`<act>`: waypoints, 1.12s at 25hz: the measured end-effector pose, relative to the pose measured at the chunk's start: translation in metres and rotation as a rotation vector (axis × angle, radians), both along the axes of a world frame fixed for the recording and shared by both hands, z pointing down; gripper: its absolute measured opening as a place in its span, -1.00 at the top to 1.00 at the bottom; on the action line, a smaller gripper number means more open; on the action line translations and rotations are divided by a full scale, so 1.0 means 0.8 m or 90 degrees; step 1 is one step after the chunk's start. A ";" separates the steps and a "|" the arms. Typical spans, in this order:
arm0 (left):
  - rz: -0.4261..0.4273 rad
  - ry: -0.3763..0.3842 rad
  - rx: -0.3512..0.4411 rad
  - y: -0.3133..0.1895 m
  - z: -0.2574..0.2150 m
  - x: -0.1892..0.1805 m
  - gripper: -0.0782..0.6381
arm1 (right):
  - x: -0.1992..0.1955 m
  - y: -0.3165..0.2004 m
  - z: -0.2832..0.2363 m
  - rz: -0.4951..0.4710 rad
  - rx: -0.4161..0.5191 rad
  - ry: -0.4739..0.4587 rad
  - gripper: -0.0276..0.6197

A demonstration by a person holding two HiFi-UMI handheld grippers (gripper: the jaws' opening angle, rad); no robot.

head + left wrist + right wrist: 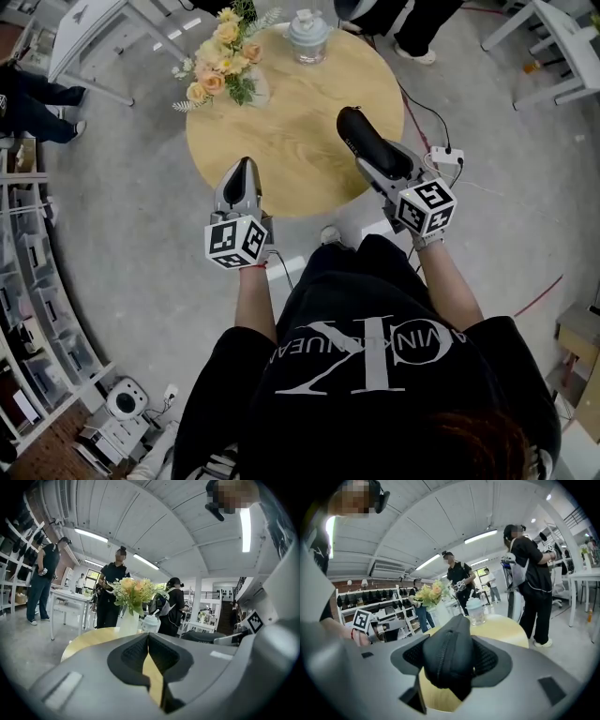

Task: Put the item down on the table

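The black zippered pouch [364,134] sits clamped in my right gripper [380,164]; in the right gripper view the two jaws press in on either side of it and its zip runs up the middle [449,658]. From the head view the pouch hangs over the right part of the round wooden table [291,141], pointing away from me, and I cannot tell whether it touches the top. My left gripper [246,169] holds nothing: in the left gripper view its jaws meet at the tips, with only a thin wedge of tabletop showing behind them. It hovers at the table's near edge, well apart from the pouch. On the far side of the table a bouquet [223,58] of peach and yellow flowers stands in a pale vase at the left, and a lidded cup [307,36] stands near it to the right. Both are well clear of the grippers. People in dark clothes stand beyond the table in both gripper views
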State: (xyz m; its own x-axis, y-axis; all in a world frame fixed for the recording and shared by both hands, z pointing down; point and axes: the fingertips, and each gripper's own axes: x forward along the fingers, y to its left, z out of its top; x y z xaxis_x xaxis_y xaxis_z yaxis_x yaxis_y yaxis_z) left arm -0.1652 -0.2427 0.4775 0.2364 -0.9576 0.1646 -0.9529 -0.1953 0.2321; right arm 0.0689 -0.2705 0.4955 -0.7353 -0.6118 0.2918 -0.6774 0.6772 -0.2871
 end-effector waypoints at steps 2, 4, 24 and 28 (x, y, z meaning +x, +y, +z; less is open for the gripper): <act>-0.008 0.003 -0.007 0.000 0.004 0.003 0.74 | -0.004 -0.006 0.005 -0.018 -0.011 0.006 0.06; -0.018 0.006 -0.016 0.001 0.009 0.009 0.74 | -0.008 -0.012 0.013 -0.039 -0.028 0.016 0.06; -0.155 0.017 -0.054 -0.012 0.028 0.021 0.74 | -0.082 -0.059 0.067 -0.296 -0.060 0.095 0.06; -0.171 0.018 -0.056 -0.016 0.029 0.023 0.74 | -0.090 -0.064 0.086 -0.321 -0.057 0.115 0.06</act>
